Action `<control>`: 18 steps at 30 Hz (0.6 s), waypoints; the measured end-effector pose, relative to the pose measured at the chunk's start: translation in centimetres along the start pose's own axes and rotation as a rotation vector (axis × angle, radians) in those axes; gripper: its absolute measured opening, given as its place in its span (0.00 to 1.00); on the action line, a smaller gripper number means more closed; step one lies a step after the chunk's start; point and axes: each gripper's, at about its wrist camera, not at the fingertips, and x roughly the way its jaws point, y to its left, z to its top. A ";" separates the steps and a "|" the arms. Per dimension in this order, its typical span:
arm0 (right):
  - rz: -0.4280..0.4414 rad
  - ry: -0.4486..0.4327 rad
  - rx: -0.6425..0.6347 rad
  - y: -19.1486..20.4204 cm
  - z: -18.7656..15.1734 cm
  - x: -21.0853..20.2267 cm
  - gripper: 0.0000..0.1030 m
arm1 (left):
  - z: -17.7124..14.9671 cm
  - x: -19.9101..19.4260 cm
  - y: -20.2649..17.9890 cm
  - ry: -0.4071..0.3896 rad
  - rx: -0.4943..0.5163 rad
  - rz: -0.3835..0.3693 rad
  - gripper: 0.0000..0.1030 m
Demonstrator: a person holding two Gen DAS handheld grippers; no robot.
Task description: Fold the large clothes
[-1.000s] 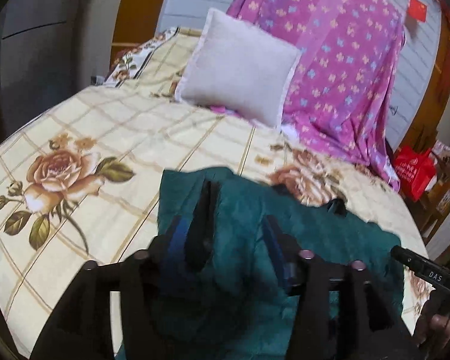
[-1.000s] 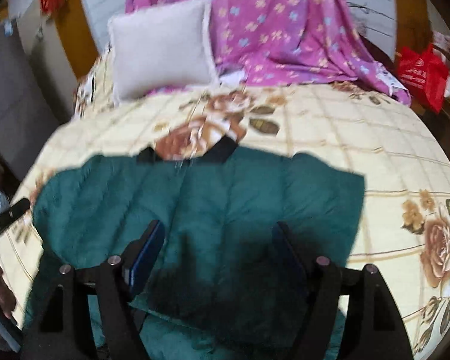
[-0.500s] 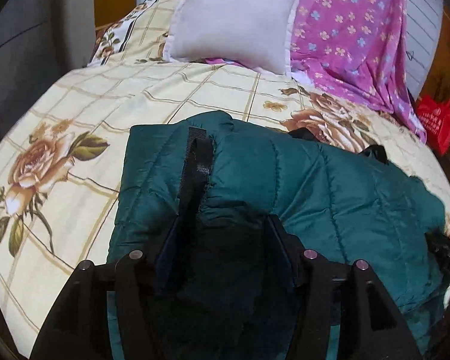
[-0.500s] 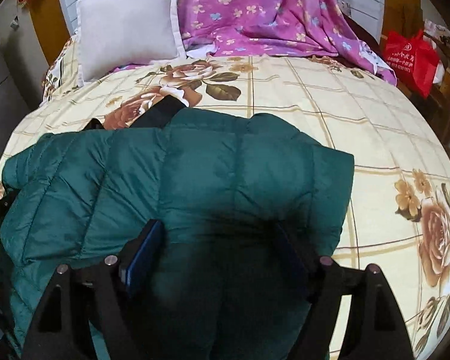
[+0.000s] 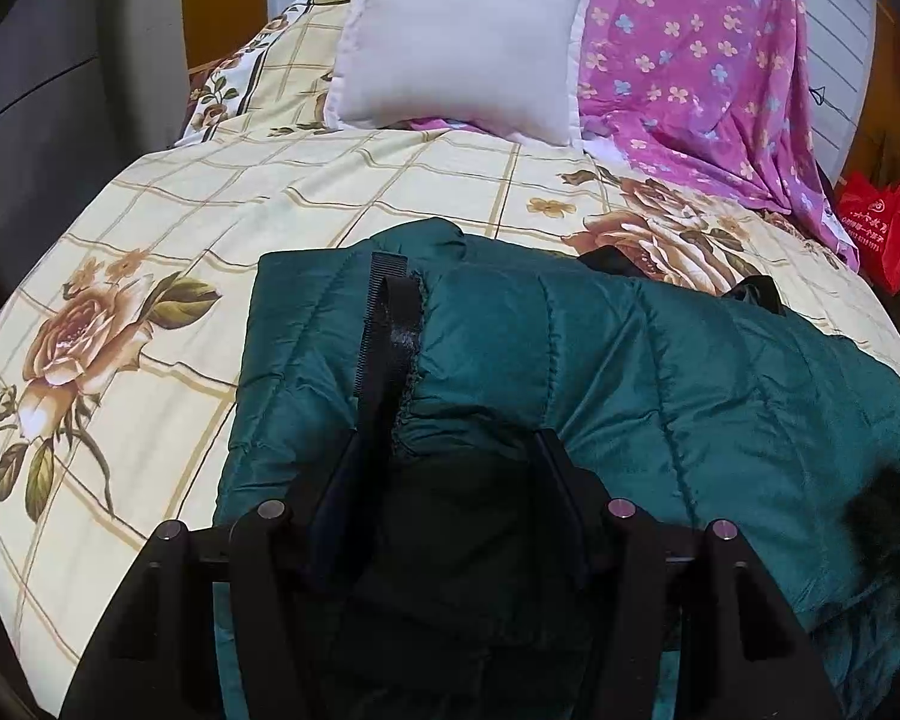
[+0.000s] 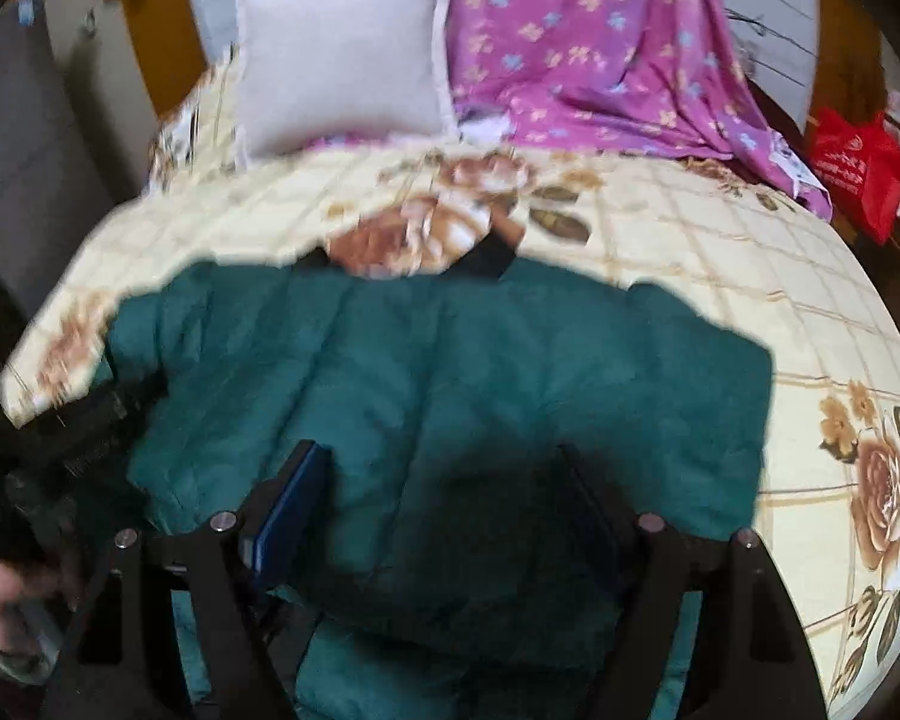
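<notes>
Lying on the bedspread, jacket spans both hand-held grippers.

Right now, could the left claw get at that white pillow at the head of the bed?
Probably not without moving. The left claw sits low over the green jacket, and the white pillow stands well beyond it across open bedspread. Nothing blocks the way; it looks simply too far.

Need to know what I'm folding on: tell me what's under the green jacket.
The green jacket lies on a cream bedspread with a rose print. Black parts poke out at its far edge, likely a collar or lining. Whatever sits directly beneath the jacket's middle is covered.
</notes>
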 end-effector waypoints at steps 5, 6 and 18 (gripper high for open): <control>0.000 0.008 -0.041 0.2 -0.7 0.1 0.79 | -0.2 0.2 -0.3 -0.001 0.011 0.007 0.39; 0.014 0.004 -0.028 -0.1 -0.6 -0.3 0.78 | -0.2 0.2 -0.3 -0.001 0.011 0.006 0.39; -0.090 -0.005 0.142 -8.9 -0.3 0.1 0.79 | 0.0 0.5 -0.4 -0.003 0.016 0.012 0.39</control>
